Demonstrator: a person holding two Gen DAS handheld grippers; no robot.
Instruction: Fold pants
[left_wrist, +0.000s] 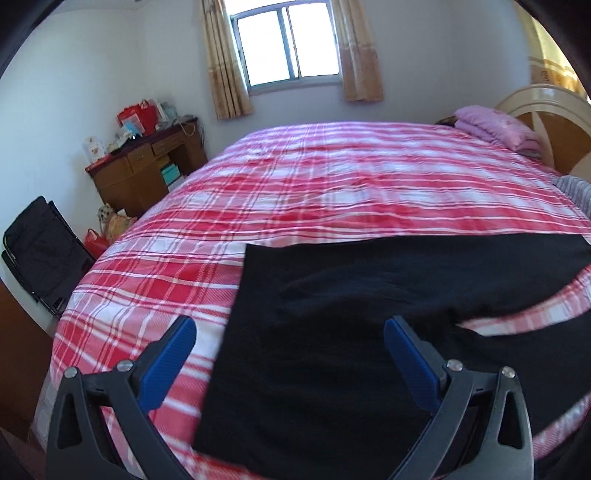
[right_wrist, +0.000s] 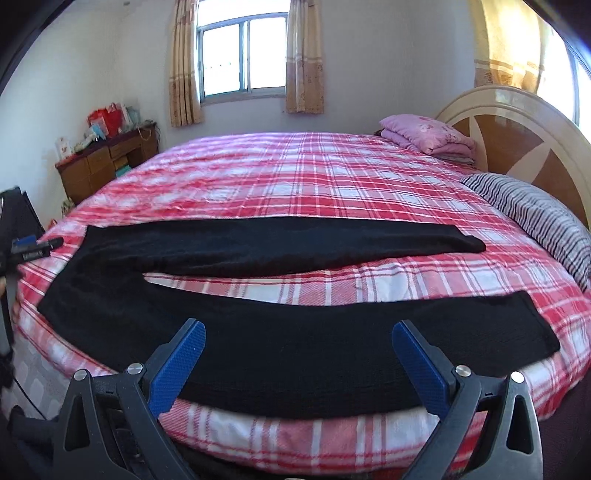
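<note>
The black pants (right_wrist: 236, 288) lie flat on the plaid bed (right_wrist: 332, 177), legs spread apart, waist toward the desk end. I'd take the near leg by its edge with both grippers and lift evenly onto the far leg. My left gripper (left_wrist: 289, 332) and right gripper (right_wrist: 298, 338) both stand wide, holding nothing.

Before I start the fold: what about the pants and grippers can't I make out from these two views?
- Pants, left wrist view: the legs run off the right edge; cuffs unseen.
- Pants, right wrist view: near edge covered by the right gripper.
- Waistband detail: too dark in both views.
- Left gripper, right wrist view: cut off by the left edge; its jaws show open only in its own view.
</note>
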